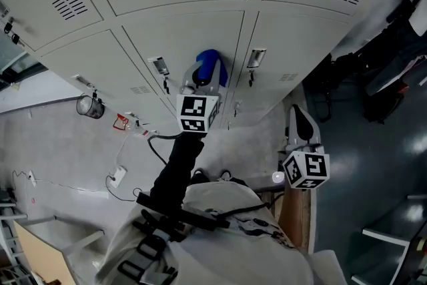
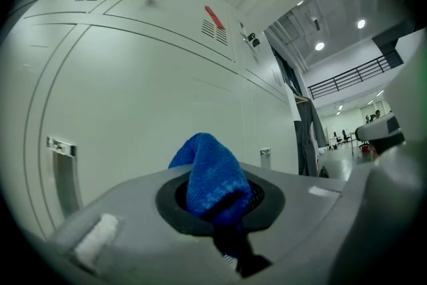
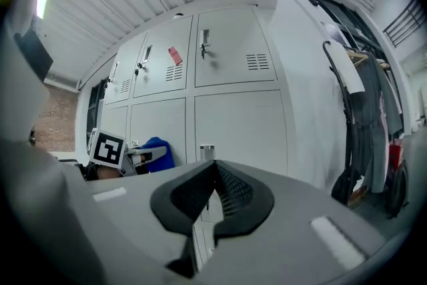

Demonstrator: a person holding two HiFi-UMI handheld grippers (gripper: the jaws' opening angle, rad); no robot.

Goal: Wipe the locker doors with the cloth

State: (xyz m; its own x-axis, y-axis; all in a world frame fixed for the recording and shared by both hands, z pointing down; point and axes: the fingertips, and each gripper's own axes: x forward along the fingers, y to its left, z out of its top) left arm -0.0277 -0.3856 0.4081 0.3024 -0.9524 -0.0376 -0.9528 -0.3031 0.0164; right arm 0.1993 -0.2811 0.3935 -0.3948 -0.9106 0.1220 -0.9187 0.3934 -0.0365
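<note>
Blue cloth (image 2: 212,177) between jaws, facing locker door (image 2: 147,103)

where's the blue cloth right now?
Head view centre: the blue cloth is clamped in the left gripper, held up at the middle lower locker door, right of its handle.

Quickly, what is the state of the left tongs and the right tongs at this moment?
Left tongs: closed on the blue cloth.
Right tongs: closed, holding nothing.
</note>
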